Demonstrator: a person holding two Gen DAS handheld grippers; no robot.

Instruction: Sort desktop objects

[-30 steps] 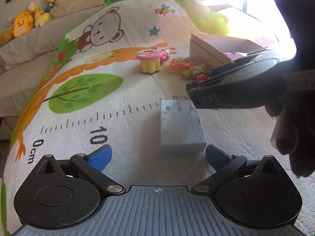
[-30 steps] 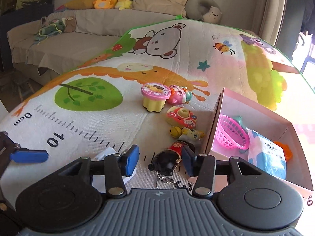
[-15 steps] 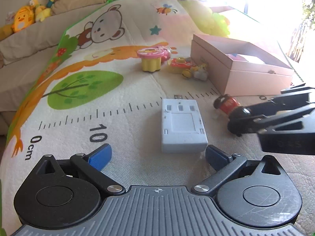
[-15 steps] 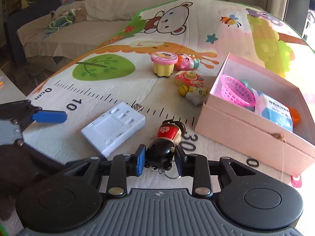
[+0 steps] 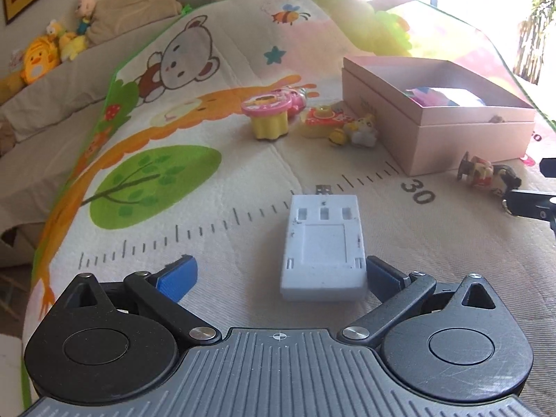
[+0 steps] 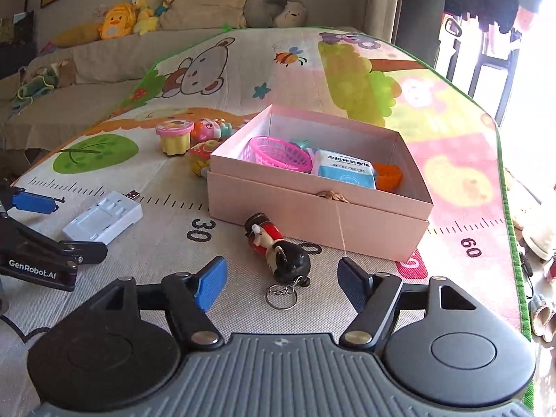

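Observation:
A red-and-black doll keychain (image 6: 278, 250) lies on the play mat just in front of the pink box (image 6: 312, 215). My right gripper (image 6: 281, 278) is right behind the doll; its jaws are opening and neither pad touches it. A white charger block (image 5: 325, 253) lies flat between the fingers of my left gripper (image 5: 278, 276), which is open, its right pad close to the block's corner. The left wrist view also shows the doll (image 5: 486, 173) beside the box (image 5: 434, 135). In the box are a pink basket (image 6: 278, 153), a blue packet (image 6: 347, 170) and an orange piece.
A yellow-and-pink cup toy (image 5: 267, 118), an orange toy (image 5: 319, 121) and a small hamster figure (image 5: 358, 132) stand left of the box. A sofa with plush toys (image 6: 118, 24) runs behind the mat. The mat's green edge (image 6: 514, 243) is at the right, with shoes on the floor beyond.
My right gripper closed on the doll, carried it rightward to the front of the pink box and let it go. The left gripper has stayed by the charger.

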